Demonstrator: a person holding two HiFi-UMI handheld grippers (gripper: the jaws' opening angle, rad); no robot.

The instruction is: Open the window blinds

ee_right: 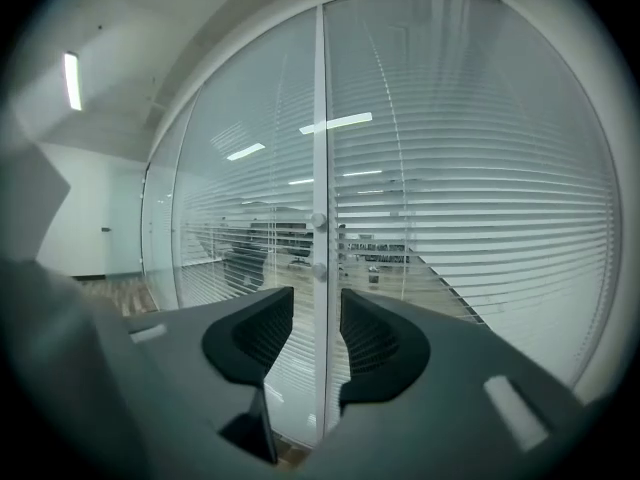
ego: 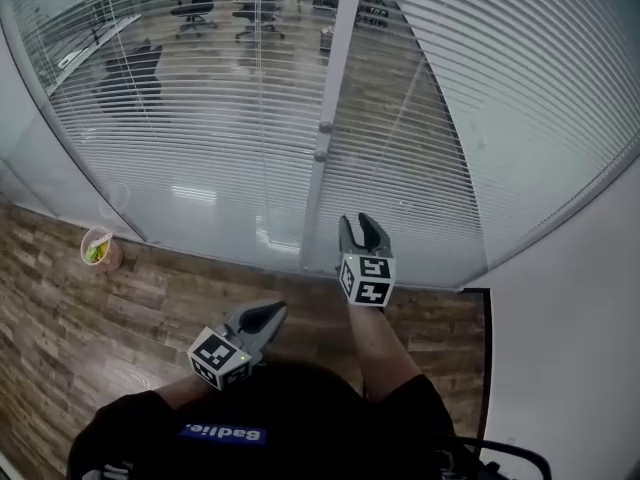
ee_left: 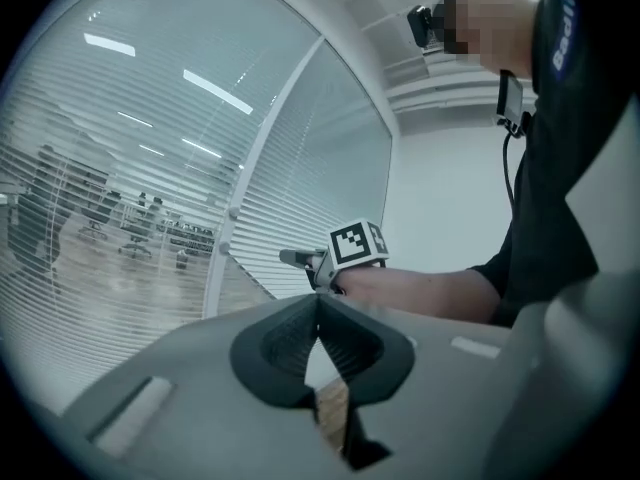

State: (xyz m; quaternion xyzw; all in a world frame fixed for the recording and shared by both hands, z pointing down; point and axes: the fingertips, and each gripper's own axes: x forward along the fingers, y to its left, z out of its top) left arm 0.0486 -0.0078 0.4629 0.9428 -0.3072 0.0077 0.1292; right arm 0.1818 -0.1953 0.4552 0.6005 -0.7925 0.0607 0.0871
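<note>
Blinds (ego: 180,118) show smooth white slats, faintly glossy, behind shiny reflective glass (ego: 200,203). The frame post (ego: 322,138) looks like white painted metal. The floor (ego: 140,298) is matt wood-grain plank. The left gripper (ego: 275,313) and right gripper (ego: 358,220) are matt grey plastic, with dark ribbed pads (ee_right: 250,338).

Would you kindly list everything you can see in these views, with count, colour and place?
window blinds: two panels, white, slats closed, straight ahead
frame post: one, white, upright between the panels
knobs: two, white, on the post
floor: one, brown wood-look, below the blinds
cup: one, pale with green inside, on the floor at left, close to the blinds
office chairs: several, dark, beyond the blinds
wall: one, white, at right
shirt: one, dark, bottom of head view
left gripper: grey, jaws together, empty, low near the body
right gripper: grey, jaws apart, empty, facing the post
</note>
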